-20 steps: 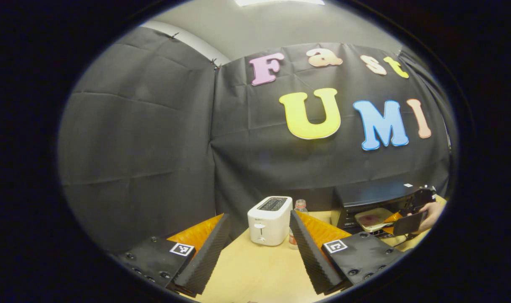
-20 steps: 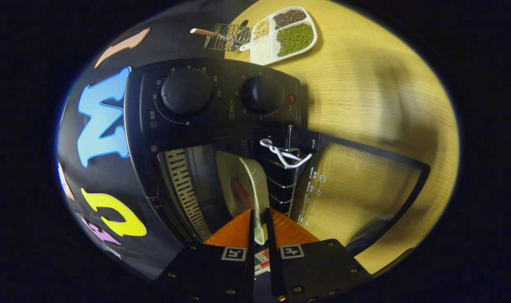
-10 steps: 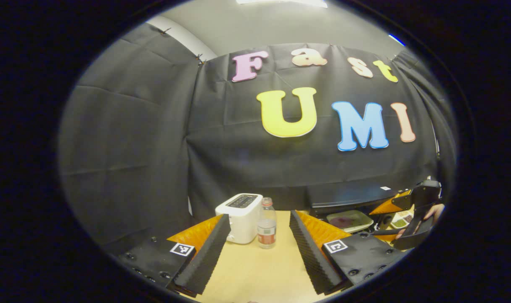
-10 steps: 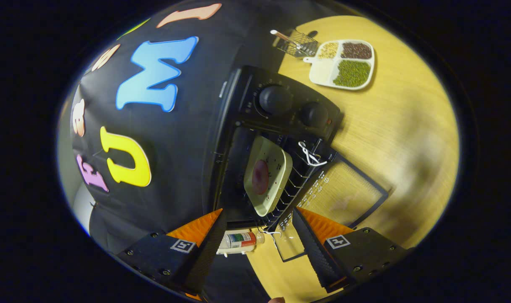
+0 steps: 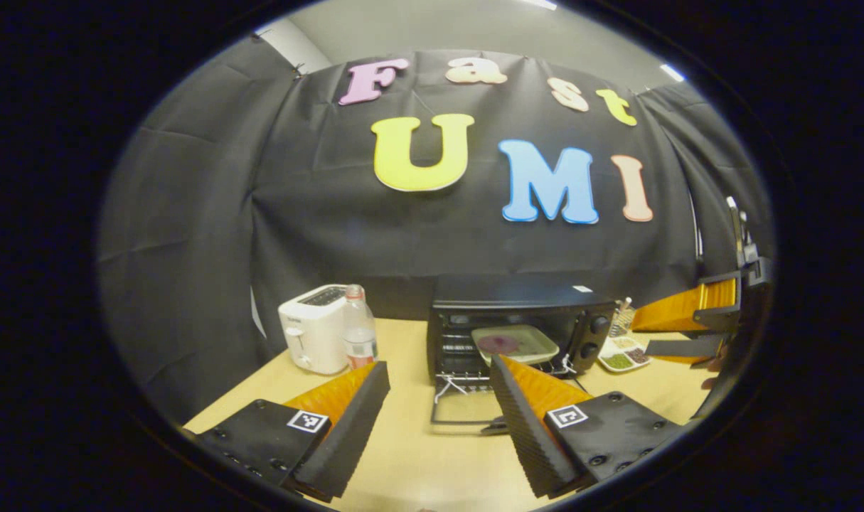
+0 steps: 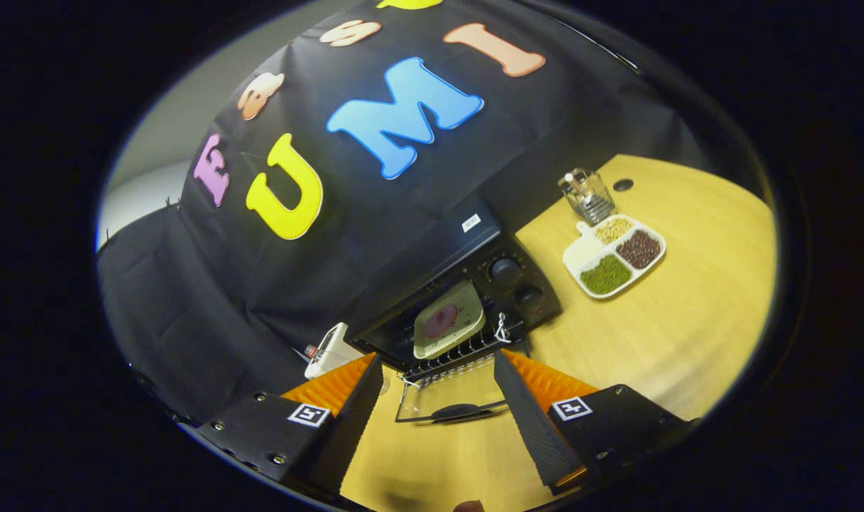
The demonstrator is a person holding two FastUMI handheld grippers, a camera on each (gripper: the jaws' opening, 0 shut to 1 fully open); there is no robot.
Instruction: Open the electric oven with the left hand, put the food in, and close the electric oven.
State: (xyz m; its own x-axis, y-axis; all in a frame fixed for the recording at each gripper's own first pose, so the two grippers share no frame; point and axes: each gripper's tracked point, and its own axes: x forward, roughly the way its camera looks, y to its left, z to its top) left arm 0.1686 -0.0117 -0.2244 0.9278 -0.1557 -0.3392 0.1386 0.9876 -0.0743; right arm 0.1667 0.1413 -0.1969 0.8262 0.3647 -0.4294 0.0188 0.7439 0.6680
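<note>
Wooden table (image 6: 688, 341) holding an oven (image 5: 520, 323) with its door (image 6: 449, 398) hanging open

Plate (image 5: 515, 343) sitting on the rack inside — left gripper (image 5: 439, 419) and right gripper (image 6: 437, 419) both hovering wide open, gripping nothing.

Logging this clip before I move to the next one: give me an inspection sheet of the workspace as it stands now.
Surface: wooden table, bare in front of the oven.
Job's things: electric oven with its door folded down flat; plate of food on the rack inside.
Clutter: white toaster and a bottle to the oven's left; divided tray of beans and a wire holder to its right.
Grippers: left gripper open, holding nothing, facing the oven; right gripper open, holding nothing, back from the door.
Cables: a white tie on the rack's corner.
Surroundings: black cloth wall behind.
</note>
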